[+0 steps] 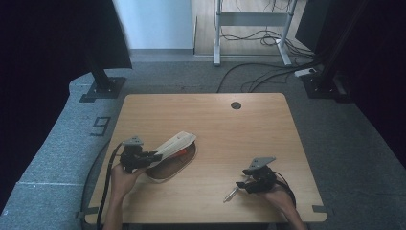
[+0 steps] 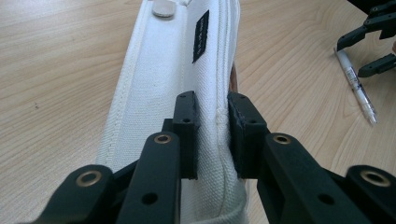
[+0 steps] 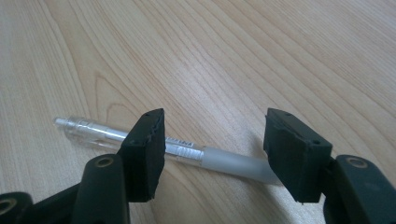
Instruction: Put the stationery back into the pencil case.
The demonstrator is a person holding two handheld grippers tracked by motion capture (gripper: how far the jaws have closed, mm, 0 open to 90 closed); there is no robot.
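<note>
A white fabric pouch (image 1: 175, 143) lies at the table's left-middle with its lid lifted, and something red (image 1: 181, 152) shows inside its brown-lined base. My left gripper (image 1: 145, 158) is shut on the lid's edge; in the left gripper view the two pads pinch the white canvas (image 2: 154, 84) at the seam, left gripper (image 2: 214, 125). A clear pen (image 1: 231, 193) lies near the front right. My right gripper (image 1: 245, 182) stands open just over it. In the right gripper view the pen (image 3: 210, 157) runs crosswise under the spread jaws of the right gripper (image 3: 215, 130), which do not press on it.
The wooden table (image 1: 225, 134) has a round cable hole (image 1: 235, 105) at the back. Grey carpet surrounds it, with black stands at both back corners and a desk frame with cables beyond. The left gripper view also shows the pen (image 2: 357, 86) and the other gripper (image 2: 373, 42).
</note>
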